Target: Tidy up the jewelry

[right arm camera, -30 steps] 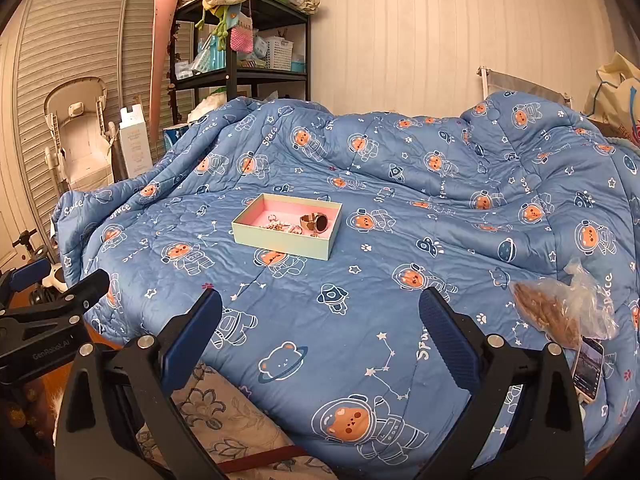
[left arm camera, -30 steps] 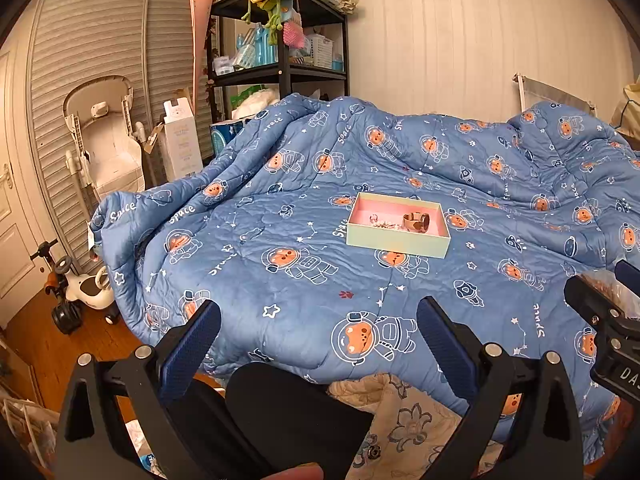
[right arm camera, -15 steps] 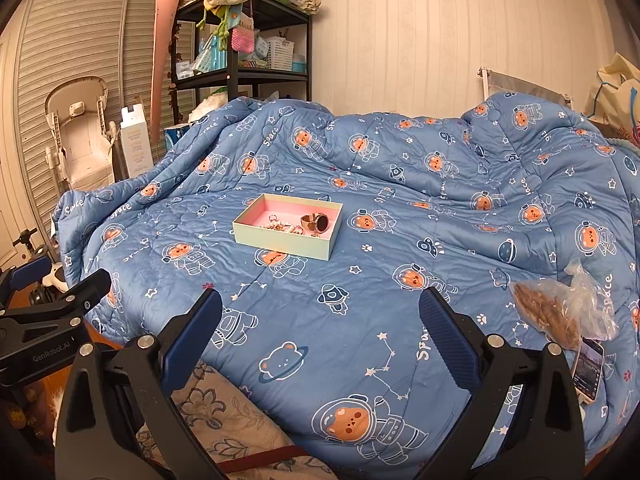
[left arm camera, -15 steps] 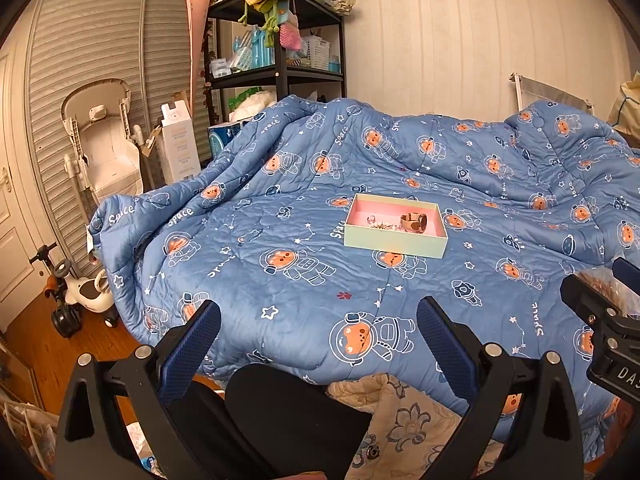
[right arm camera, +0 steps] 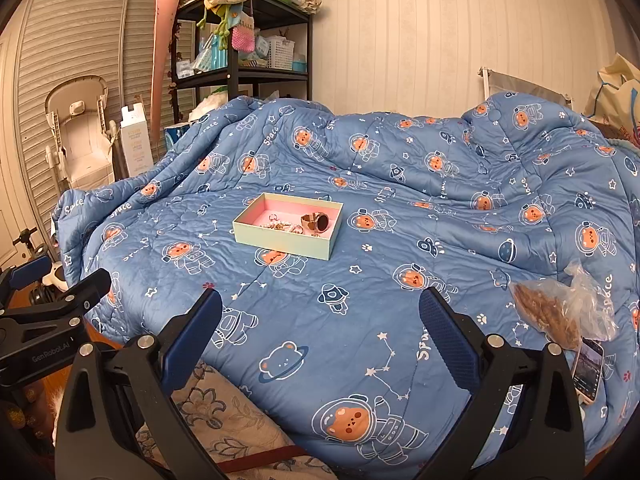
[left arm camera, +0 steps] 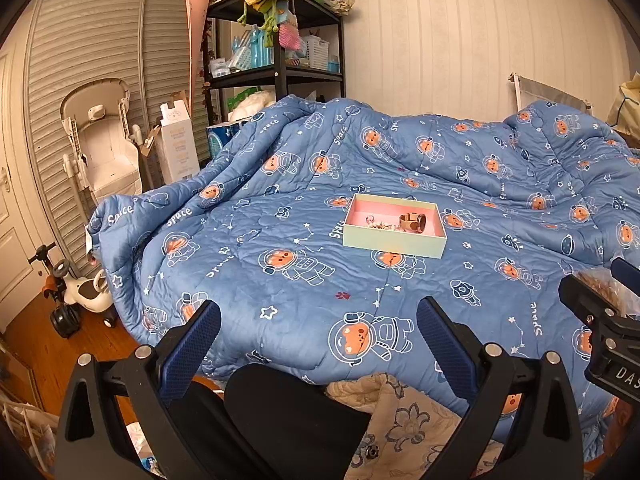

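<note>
A pale green box (left arm camera: 392,245) with a pink inside sits on the blue quilt in the middle of the bed; it also shows in the right wrist view (right arm camera: 280,242). Inside lie a rose-gold watch (left arm camera: 414,223) (right arm camera: 316,223) and a small heap of rings and earrings (left arm camera: 376,223) (right arm camera: 278,222). My left gripper (left arm camera: 318,332) is open and empty, well short of the box at the bed's near edge. My right gripper (right arm camera: 320,320) is open and empty, over the quilt's near part, with the box ahead to the left.
A clear bag of brown bits (right arm camera: 560,312) and a phone (right arm camera: 586,368) lie on the quilt at right. A black shelf unit (left arm camera: 276,40), a white high chair (left arm camera: 102,144) and a toy ride-on (left arm camera: 76,296) stand left of the bed. A floral cloth (left arm camera: 400,428) lies below.
Both views have shifted only slightly; the left gripper has edged a little toward the bed. The box and its contents have not moved. Both grippers stay open.
</note>
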The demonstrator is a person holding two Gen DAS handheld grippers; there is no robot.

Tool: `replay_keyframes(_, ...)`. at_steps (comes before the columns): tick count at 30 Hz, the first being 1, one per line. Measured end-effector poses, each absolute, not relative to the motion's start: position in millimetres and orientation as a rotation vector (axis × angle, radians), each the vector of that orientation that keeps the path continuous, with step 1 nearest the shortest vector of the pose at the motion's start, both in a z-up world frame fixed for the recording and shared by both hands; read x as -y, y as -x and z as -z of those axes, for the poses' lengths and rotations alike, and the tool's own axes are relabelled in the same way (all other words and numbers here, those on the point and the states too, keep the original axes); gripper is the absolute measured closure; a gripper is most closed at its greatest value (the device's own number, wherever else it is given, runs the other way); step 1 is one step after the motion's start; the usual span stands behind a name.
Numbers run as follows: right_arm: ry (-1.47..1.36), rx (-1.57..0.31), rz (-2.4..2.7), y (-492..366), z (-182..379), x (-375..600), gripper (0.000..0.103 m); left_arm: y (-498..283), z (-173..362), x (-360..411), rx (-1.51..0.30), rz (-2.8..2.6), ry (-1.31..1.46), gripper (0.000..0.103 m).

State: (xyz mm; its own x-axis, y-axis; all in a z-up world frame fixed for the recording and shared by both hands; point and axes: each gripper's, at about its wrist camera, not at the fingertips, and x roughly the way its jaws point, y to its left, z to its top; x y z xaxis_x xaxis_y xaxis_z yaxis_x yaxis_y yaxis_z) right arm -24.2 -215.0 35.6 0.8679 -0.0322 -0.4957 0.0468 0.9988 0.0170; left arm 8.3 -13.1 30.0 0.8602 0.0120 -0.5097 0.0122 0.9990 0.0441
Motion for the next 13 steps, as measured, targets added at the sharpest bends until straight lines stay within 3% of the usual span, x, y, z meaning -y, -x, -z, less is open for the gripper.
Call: replay_keyframes(13, -0.028, -0.519, 0.041, 23.9, -35.7, 214.0, 0.006, -8.4, -30.2, 15.6, -0.532, 0.008, -0.042, 0.007)
